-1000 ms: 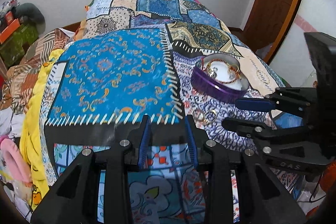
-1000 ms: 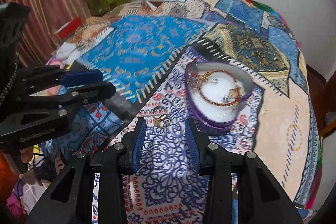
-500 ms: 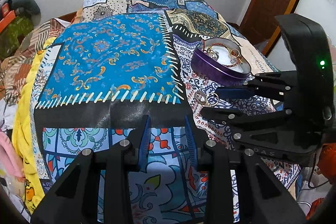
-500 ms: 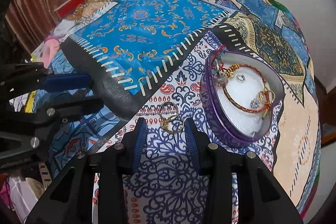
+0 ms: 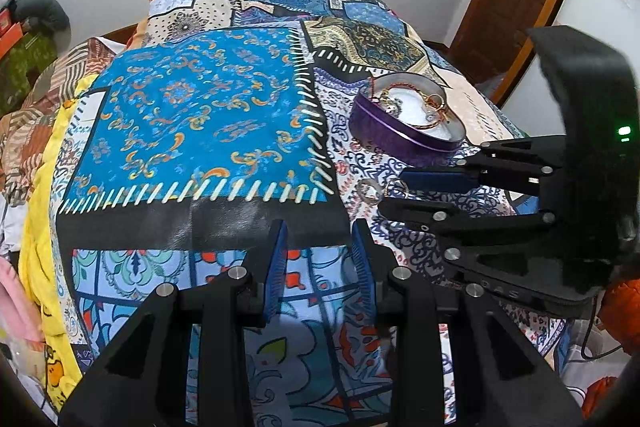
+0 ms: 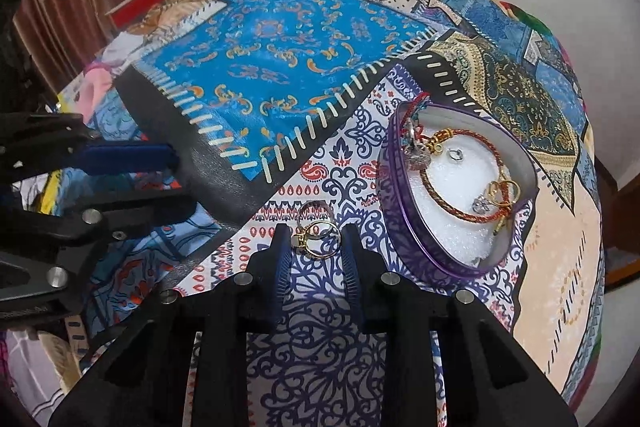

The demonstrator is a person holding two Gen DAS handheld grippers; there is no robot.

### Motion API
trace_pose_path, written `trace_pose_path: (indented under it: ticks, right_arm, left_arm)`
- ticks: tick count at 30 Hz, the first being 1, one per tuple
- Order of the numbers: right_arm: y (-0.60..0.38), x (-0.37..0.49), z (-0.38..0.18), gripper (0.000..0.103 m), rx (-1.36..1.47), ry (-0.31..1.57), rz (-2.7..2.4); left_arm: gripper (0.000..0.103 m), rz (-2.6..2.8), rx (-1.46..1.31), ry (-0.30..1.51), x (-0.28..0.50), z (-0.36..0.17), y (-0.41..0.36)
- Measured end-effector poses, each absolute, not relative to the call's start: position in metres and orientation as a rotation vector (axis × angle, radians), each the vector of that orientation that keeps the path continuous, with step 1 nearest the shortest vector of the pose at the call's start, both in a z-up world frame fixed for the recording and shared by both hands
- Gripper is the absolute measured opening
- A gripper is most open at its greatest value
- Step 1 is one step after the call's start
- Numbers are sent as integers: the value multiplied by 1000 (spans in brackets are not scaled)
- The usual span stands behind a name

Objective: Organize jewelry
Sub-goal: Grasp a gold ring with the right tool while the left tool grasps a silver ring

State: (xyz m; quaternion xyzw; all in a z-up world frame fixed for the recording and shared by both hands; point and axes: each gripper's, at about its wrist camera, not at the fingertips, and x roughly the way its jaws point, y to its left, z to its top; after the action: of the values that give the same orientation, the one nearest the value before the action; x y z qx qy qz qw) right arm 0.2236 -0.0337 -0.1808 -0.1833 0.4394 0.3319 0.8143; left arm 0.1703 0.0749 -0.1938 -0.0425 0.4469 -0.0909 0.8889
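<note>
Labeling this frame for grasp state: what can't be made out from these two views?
- Right wrist view: whether the closing right gripper pads already press the gold ring; its fingers cover the contact.
- Left wrist view: that ring is mostly hidden behind the right gripper's blue pad; only the silver ring shows clearly.
- Both views: the charms in the purple tin are too small to identify.
- The person's hands are out of frame.

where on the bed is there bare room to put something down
The big blue patch of the bedspread, left of the purple tin, lies bare. The tan patch on the tin's other side is free too. It is crowded between them: two rings lie on the cloth by the tin, with the right gripper closing around one.
</note>
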Motion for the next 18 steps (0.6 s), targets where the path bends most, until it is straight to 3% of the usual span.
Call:
trace_pose_path:
  ticks: [18]
  right_arm:
    - [-99, 227, -144, 24, -188, 840, 649]
  left_arm:
    - [32, -225, -1, 997, 206, -214, 29]
